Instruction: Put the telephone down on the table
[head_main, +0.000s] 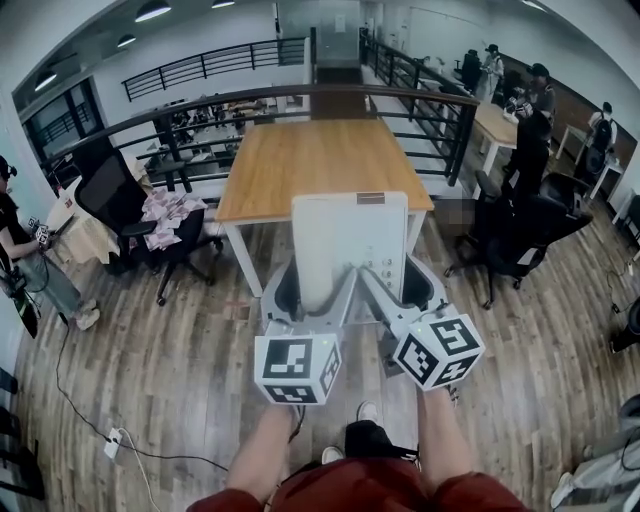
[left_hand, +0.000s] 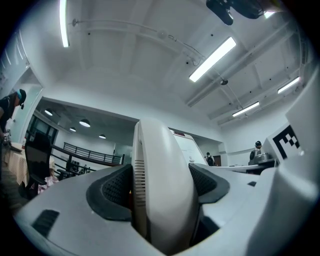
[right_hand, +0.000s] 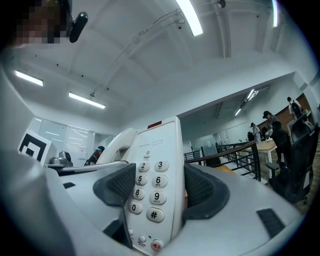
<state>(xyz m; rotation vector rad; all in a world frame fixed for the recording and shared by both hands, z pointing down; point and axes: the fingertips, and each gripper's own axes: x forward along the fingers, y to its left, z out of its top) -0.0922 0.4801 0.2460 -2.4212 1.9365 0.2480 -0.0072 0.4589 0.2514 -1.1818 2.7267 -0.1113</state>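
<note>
Wooden bench (head_main: 320, 160) stands ahead of you; your left tool (left_hand: 162, 187) and right tool (right_hand: 157, 187) each clamp the white telephone (head_main: 349, 240), held upright between them.

left gripper (left_hand: 162, 186) and right gripper (right_hand: 155, 189) were held side by side before the bare forearms (head_main: 268, 442), both angled upward; left jaws clamped the telephone (head_main: 350, 240) at its handset side, right jaws at its keypad side.

Plank floor (head_main: 150, 340) underfoot, a long wooden table (head_main: 320, 160) dead ahead, black railing (head_main: 300, 95) curving behind it. Black office chair (head_main: 108, 190) left, more chairs (head_main: 540, 225) right beside a second desk (head_main: 497, 124). Overhead, strip lights (left_hand: 212, 59) glow on a white ceiling (left_hand: 125, 65).
</note>
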